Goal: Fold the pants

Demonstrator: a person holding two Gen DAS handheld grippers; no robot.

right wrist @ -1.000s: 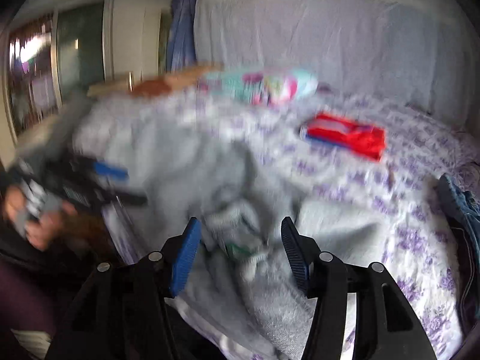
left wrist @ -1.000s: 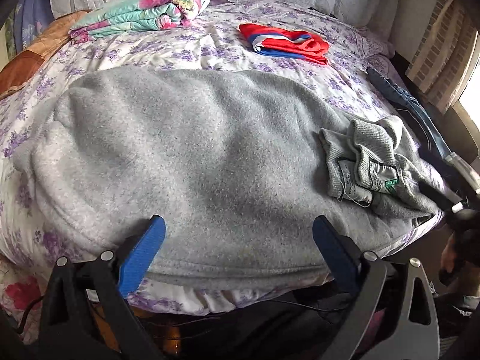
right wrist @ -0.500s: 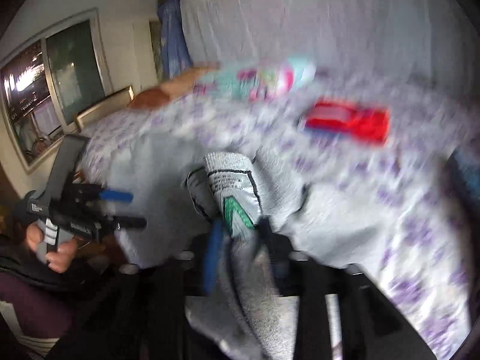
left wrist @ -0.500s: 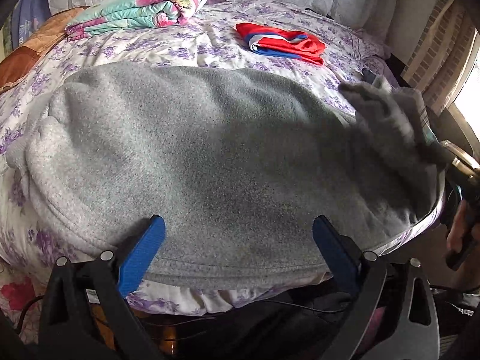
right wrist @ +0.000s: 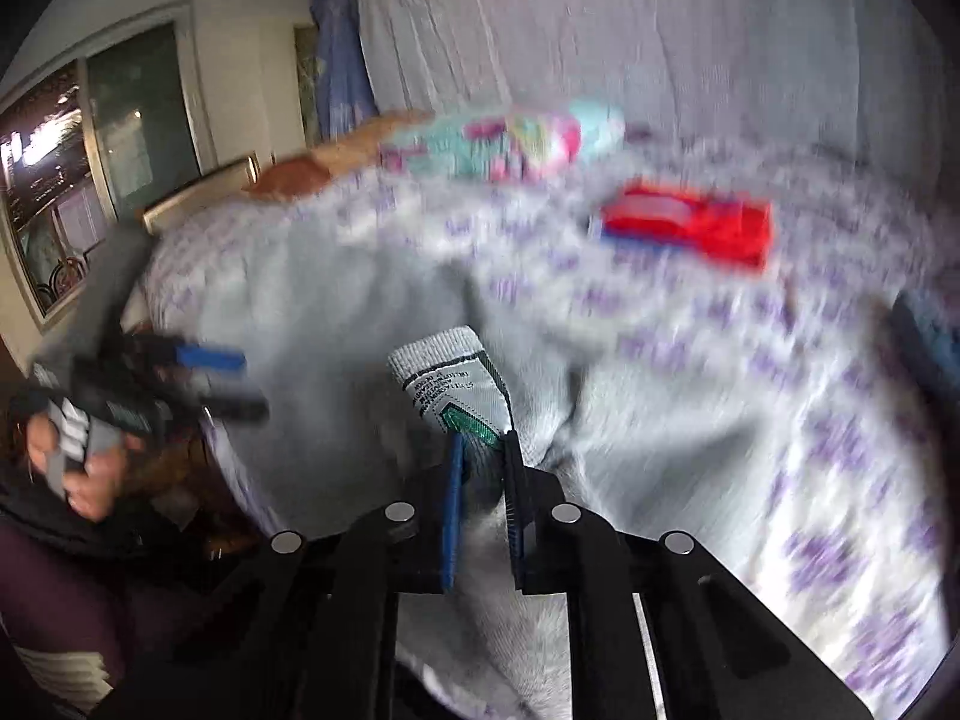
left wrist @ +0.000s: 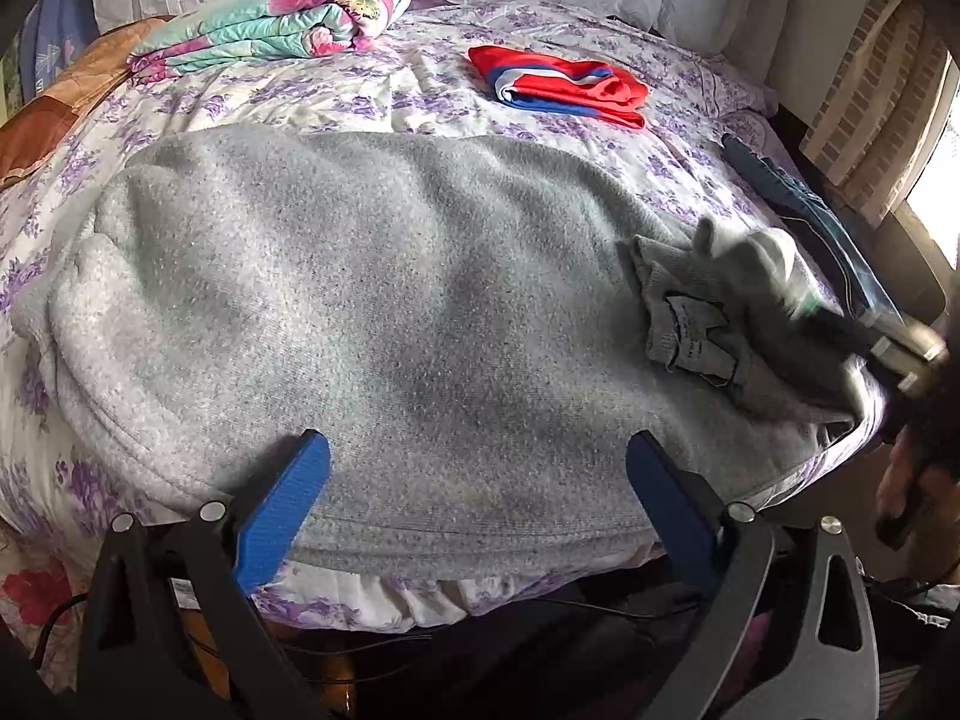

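Dropping back down onto the grey blanket after the lift half a second ago, the grey pants are bunching just ahead of the right gripper pinching their labelled waistband, while the left gripper is hovering spread wide, so folding is barely starting.

A second ago our right gripper stood with its jaws apart above the crumpled grey pants on the grey blanket; now its blue pads are pinched on the waistband by the green label. Half a second ago the pants hung lifted off the blanket toward its right edge; now they are bunched low on the blanket again, blurred where we grip them.
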